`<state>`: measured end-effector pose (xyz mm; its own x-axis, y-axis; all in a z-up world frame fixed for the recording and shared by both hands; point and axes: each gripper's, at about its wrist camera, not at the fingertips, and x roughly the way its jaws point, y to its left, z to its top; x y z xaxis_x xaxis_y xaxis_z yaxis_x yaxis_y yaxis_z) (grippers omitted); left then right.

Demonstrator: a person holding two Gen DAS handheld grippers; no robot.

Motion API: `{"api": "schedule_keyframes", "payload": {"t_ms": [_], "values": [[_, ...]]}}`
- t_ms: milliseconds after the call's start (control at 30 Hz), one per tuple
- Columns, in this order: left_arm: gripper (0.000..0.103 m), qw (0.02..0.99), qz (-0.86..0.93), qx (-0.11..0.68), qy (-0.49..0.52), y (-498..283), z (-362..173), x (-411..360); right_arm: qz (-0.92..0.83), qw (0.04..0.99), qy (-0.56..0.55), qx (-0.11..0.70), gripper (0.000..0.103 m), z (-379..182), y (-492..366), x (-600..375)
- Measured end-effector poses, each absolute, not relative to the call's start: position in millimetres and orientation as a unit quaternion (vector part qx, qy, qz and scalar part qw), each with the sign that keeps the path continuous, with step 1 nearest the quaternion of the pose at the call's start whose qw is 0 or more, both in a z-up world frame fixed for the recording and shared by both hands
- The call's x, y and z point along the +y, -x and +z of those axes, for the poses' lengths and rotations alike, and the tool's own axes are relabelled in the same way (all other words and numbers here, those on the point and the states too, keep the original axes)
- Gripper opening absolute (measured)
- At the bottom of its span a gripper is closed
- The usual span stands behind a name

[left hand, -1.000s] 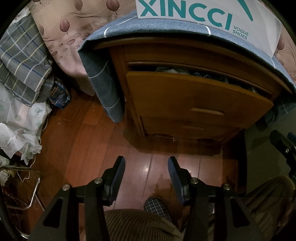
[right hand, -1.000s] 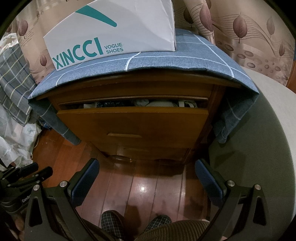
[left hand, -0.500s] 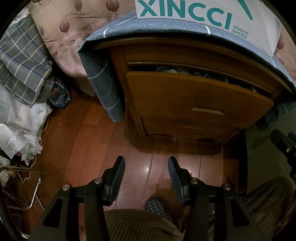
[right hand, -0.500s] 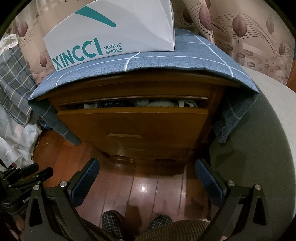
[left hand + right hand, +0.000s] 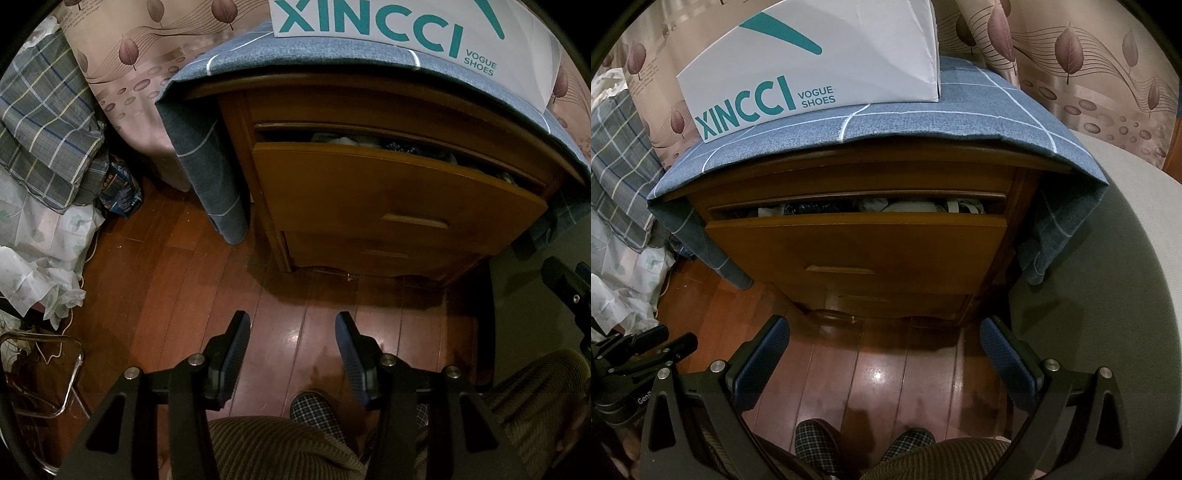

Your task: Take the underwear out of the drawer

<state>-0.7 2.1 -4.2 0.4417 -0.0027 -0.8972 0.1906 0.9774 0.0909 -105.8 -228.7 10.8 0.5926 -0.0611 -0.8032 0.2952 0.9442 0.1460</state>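
Below both cameras: reddish wooden floor [image 5: 879,373], with the person's plaid slippers [image 5: 816,441] and corduroy-clad knees at the frame bottom. Left gripper [image 5: 292,325] hangs over the floor, jaws partly apart, nothing between the blue pads. Right gripper [image 5: 884,332] likewise over the floor, jaws spread wide, empty. Neither touches the furniture.

Ahead stands a wooden nightstand [image 5: 857,177] with two drawers. Top drawer [image 5: 857,251] is pulled out a little; the lower one is closed. Through the gap at the top edge, folded garments [image 5: 886,205] show: pale, grey and dark patterned pieces, bunched side by side. Which of them is underwear cannot be told from this angle. Same gap visible from the left wrist view, cloth [image 5: 399,146] inside.

On top: blue checked cloth [image 5: 923,122] draped over the nightstand and hanging down both sides, with a white shoe box [image 5: 820,62] on it. Leaf-patterned curtain [image 5: 1089,62] behind. Plaid bedding [image 5: 48,125] piled at left.
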Motion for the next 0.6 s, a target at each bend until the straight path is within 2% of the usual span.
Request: {"api": "schedule_keyframes", "payload": {"t_ms": [600], "values": [[0.049, 0.844, -0.057, 0.525, -0.091, 0.7, -4.8, 2.6, -0.099, 0.882, -0.138, 0.440, 0.102, 11.4, 106.5, -230.0]]}}
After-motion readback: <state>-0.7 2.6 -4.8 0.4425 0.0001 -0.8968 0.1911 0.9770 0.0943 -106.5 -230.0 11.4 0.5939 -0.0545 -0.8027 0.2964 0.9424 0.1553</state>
